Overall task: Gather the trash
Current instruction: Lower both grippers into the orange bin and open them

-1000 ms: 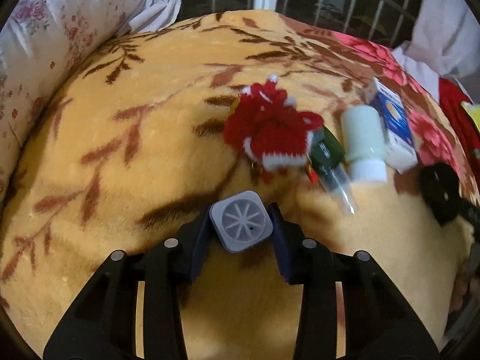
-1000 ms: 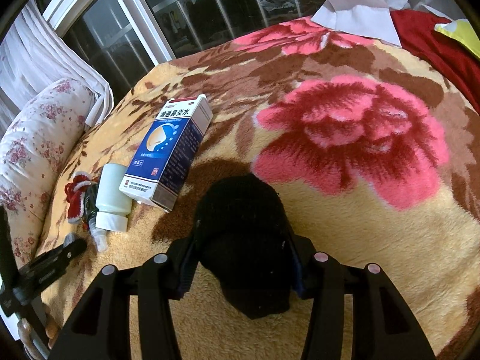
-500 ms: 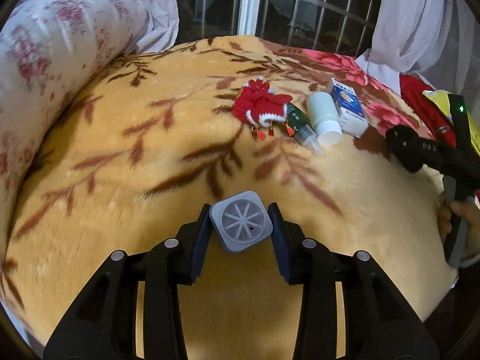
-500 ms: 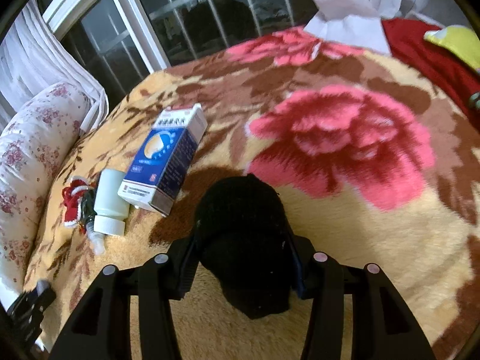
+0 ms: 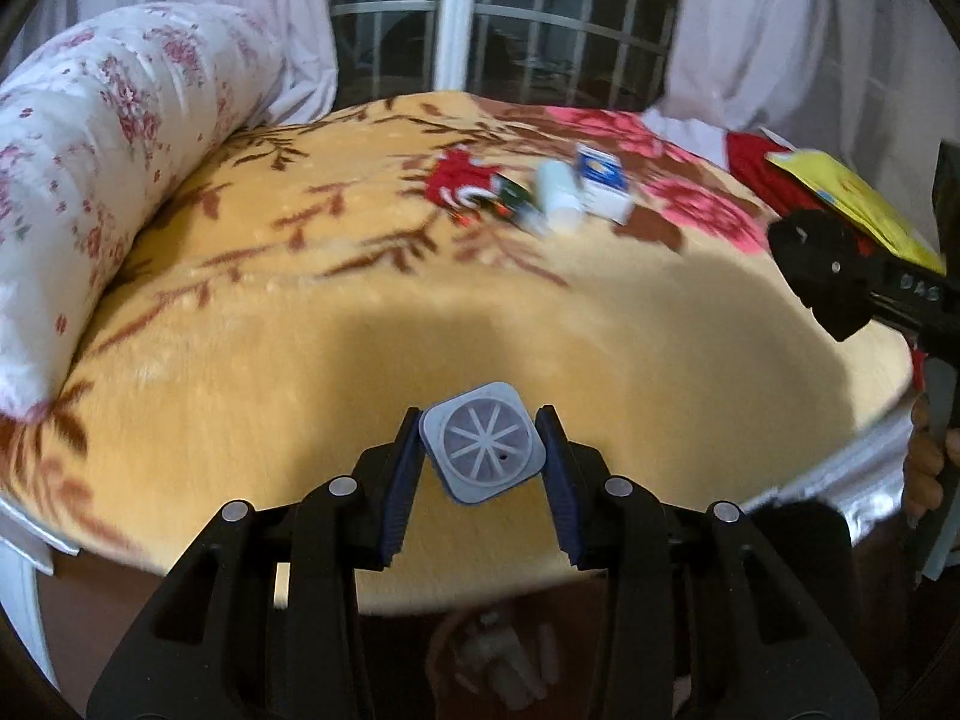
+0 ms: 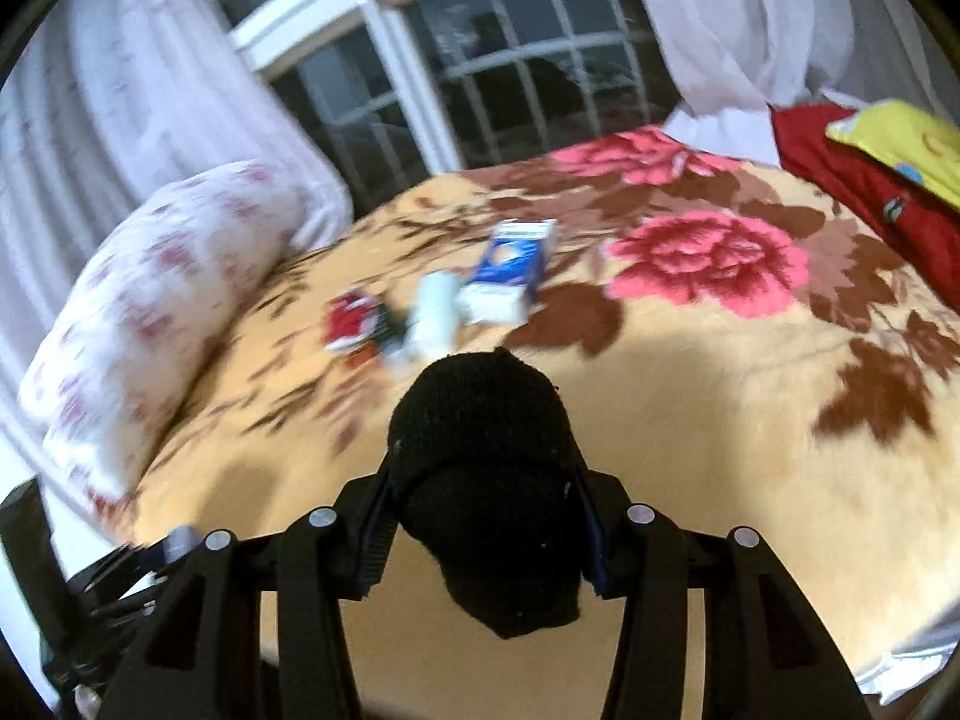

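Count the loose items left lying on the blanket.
4, in one row: a red knitted piece at the left end, then a dark green bottle, a white bottle, and a blue-and-white box. Blur could hide smaller bits.

The square grey cap (image 5: 482, 443) between the left gripper's (image 5: 482, 468) jaws is smooth matt plastic. The black bundle (image 6: 485, 468) between the right gripper's (image 6: 485, 516) jaws is coarse matt knit. Ahead of both tools, the blanket (image 5: 300, 360) is plush fleece.
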Demonstrator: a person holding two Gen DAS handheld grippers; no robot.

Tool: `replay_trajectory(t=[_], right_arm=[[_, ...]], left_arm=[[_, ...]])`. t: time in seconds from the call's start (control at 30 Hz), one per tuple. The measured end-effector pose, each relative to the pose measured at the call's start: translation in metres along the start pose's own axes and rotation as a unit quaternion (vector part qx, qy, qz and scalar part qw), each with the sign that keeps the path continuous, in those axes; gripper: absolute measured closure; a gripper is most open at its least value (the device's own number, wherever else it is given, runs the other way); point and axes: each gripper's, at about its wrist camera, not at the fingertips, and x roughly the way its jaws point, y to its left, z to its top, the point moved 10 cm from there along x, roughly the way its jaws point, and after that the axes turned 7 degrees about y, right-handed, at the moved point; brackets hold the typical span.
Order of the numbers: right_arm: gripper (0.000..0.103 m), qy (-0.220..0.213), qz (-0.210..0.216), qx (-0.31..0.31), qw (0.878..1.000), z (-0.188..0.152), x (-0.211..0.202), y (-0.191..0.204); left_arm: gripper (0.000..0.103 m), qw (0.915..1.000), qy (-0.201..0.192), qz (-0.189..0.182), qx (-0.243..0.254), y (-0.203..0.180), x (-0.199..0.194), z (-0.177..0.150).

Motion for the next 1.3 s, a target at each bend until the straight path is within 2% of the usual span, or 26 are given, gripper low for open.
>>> replay_trajectory(t=[0.17,0.27,0.4,0.57,0.67,0.8,0.87,0.9,0.93,0.97,1.03,1.3], right_arm=[[0.054,0.023,0.017,-0.042,0.999,-0.063,-0.027,0.043],[0.054,0.04,0.005,-0.072,0.997,-0.106,-0.031,0.058],[0.054,0.098,0.011,-0.077,0.992,-0.165,-0.013,0.065],[0.054,0.157,0.004,-0.059,0.986,-0.211,0.012,0.055],[0.054,0.173,0.002,-0.048,0.984,-0.22,0.018,0.05],[0.053,0.183,-0.001,-0.052,0.982,-0.226,0.023,0.052],[0.05,0.19,-0.004,-0.056,0.98,-0.228,0.026,0.054],[0.042,0.192,-0.003,-0.057,0.98,-0.228,0.027,0.054],[0.038,0.19,-0.005,-0.058,0.98,-0.228,0.028,0.054],[0.033,0.187,-0.007,-0.058,0.981,-0.227,0.028,0.054],[0.033,0.186,-0.009,-0.056,0.981,-0.226,0.027,0.051],[0.033,0.179,-0.012,-0.026,0.983,-0.223,0.022,0.034]], left_arm=[[0.066,0.9995,0.008,-0.004,0.032,-0.018,-0.02,-0.045],[0.066,0.9989,0.023,-0.002,0.04,-0.022,-0.024,-0.074],[0.066,0.9981,0.051,-0.004,0.034,-0.023,-0.017,-0.104],[0.066,0.9941,0.107,-0.014,0.015,-0.024,0.008,-0.142],[0.066,0.9908,0.134,-0.015,0.011,-0.024,0.02,-0.155],[0.065,0.9886,0.15,-0.011,0.009,-0.022,0.029,-0.16],[0.065,0.9882,0.152,-0.008,0.009,-0.023,0.03,-0.162],[0.065,0.9881,0.153,-0.005,0.009,-0.022,0.031,-0.163],[0.063,0.9876,0.156,-0.002,0.009,-0.021,0.032,-0.164],[0.053,0.9873,0.159,0.0,0.009,-0.02,0.034,-0.164],[0.041,0.9871,0.16,0.007,0.004,-0.017,0.034,-0.165],[0.04,0.9864,0.164,0.005,-0.003,-0.016,0.035,-0.166]])
